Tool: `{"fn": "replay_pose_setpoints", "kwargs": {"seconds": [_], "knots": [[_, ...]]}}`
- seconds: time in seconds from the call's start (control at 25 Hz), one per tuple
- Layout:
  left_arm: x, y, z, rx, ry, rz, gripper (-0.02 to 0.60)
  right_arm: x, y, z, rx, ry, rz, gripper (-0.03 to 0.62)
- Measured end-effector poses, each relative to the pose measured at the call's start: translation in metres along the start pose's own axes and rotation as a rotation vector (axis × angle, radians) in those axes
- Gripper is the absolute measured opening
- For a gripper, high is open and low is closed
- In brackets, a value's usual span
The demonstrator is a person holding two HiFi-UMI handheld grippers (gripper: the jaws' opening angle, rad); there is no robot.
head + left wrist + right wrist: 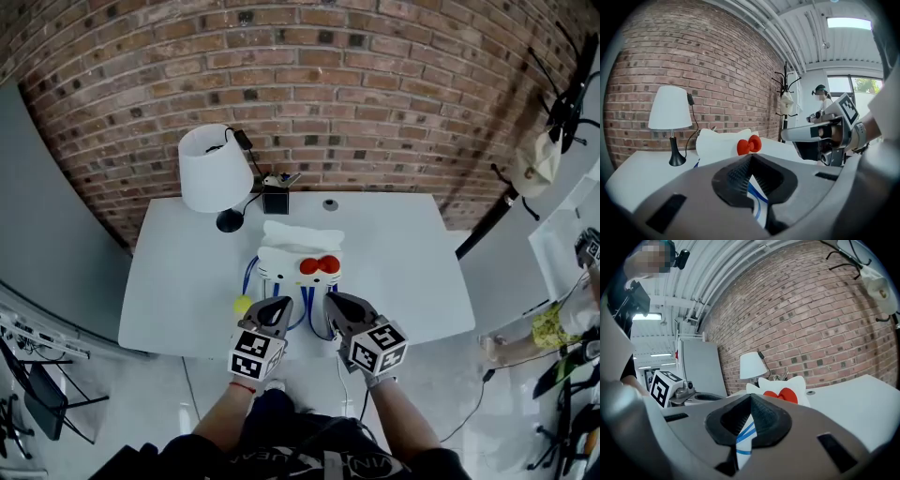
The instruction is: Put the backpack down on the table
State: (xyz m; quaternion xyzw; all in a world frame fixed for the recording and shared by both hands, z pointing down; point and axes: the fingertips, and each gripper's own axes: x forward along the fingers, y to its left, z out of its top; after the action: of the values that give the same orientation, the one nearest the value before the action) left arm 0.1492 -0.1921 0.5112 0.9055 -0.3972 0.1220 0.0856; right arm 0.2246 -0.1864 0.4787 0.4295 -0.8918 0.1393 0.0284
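Observation:
A white cat-face backpack [298, 258] with a red bow [320, 265] and blue-edged straps [248, 274] rests on the white table [403, 272], near its front edge. My left gripper [278, 305] and right gripper [330, 300] sit side by side at the backpack's near end, both shut with their tips together. In the left gripper view the closed jaws [749, 157] point at the backpack [717, 143], and a white, blue-striped strap [754, 197] shows through the gap below the tips. The right gripper view [750, 397] shows the same strap [743, 437]. No pinch on a strap is visible.
A white-shaded lamp [214, 169] stands at the table's back left, with a small black box [275, 199] and cable beside it. A yellow ball [242, 304] hangs by the left gripper. A brick wall [309, 103] lies behind, a coat rack [562, 103] and a person [562, 323] to the right.

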Motion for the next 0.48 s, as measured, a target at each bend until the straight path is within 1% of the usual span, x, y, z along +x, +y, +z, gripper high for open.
{"fn": "replay_pose_setpoints", "kwargs": {"seconds": [0.24,0.48], "knots": [[-0.019,-0.017,-0.005,-0.019,-0.009,0.048,0.005,-0.019,0.010,-0.003,-0.018,0.006,0.043,0.000],[-0.041,-0.034,-0.019,-0.039,0.001,0.093,0.005,-0.037,0.025,-0.010,-0.020,0.012,0.087,0.000]]}}
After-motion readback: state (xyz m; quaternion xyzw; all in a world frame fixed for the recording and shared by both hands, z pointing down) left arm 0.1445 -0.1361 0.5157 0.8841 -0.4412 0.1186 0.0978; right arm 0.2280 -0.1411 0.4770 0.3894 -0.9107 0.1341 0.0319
